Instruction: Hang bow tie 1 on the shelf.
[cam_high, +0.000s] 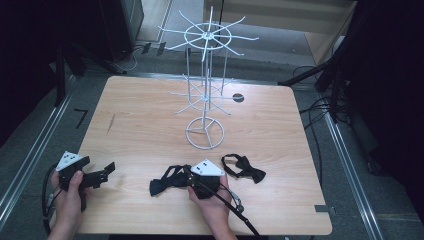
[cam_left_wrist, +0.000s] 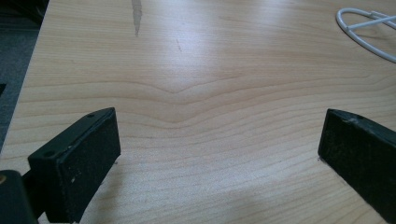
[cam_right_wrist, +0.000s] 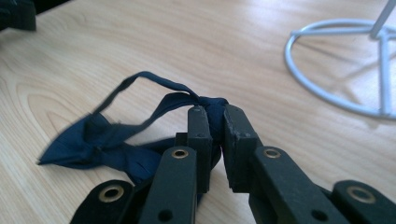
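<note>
A dark blue bow tie (cam_high: 164, 184) lies near the table's front edge, its strap looping off to one side. My right gripper (cam_high: 187, 176) is shut on it; in the right gripper view the two jaws (cam_right_wrist: 212, 114) pinch the tie's knot, and the bow (cam_right_wrist: 107, 140) trails to the left on the wood. A second dark bow tie (cam_high: 245, 169) lies just right of that hand. My left gripper (cam_high: 106, 173) rests at the front left corner, open, with only bare wood between its fingers (cam_left_wrist: 219, 135). A white wire rack (cam_high: 205, 95) stands mid-table.
The rack's ring base (cam_high: 205, 132) sits just beyond the bow ties, and its arms spread out at two levels. The base (cam_right_wrist: 383, 74) is close on the right in the right gripper view. A dark round hole (cam_high: 238, 97) marks the table's far right.
</note>
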